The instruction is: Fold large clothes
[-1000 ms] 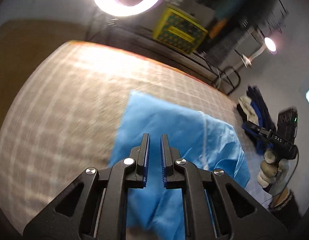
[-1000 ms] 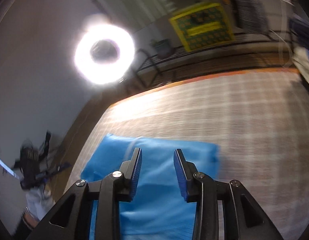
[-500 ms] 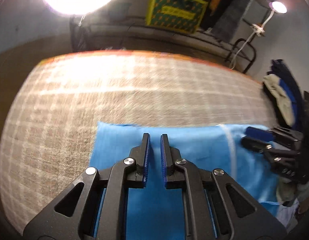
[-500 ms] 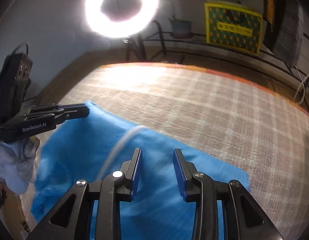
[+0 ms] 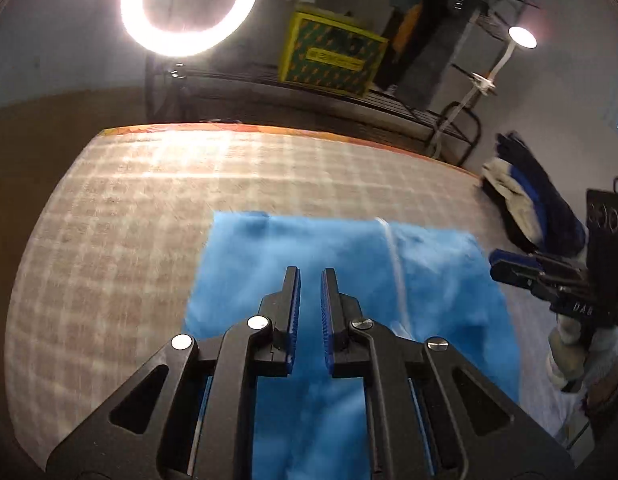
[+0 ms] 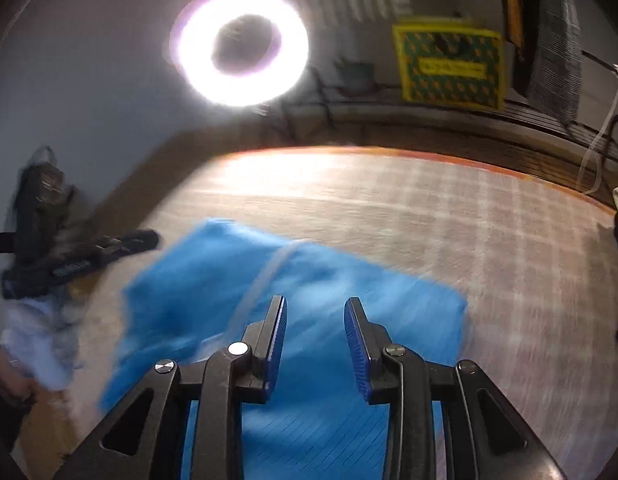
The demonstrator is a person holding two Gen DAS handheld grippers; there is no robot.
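A bright blue garment (image 5: 349, 276) lies folded into a rough rectangle on the checked table cover (image 5: 121, 240), with a pale stripe running across it. My left gripper (image 5: 310, 280) hovers above the garment's middle, its jaws a narrow gap apart and empty. My right gripper (image 6: 315, 308) is above the same garment (image 6: 213, 292), its jaws wider apart and empty. Each gripper shows in the other's view: the right one (image 5: 509, 270) at the garment's right edge, the left one (image 6: 145, 240) at its left corner.
A pile of dark blue and white clothes (image 5: 525, 192) lies at the table's far right corner. The table's orange far edge (image 5: 269, 130) runs in front of a dark rack with a yellow crate (image 5: 333, 58). A ring light (image 5: 189, 4) glares behind.
Both grippers have swung over the blue garment, and the views shifted. The garment now lies flatter and squarer than a second ago. Both jaws stay apart and empty.
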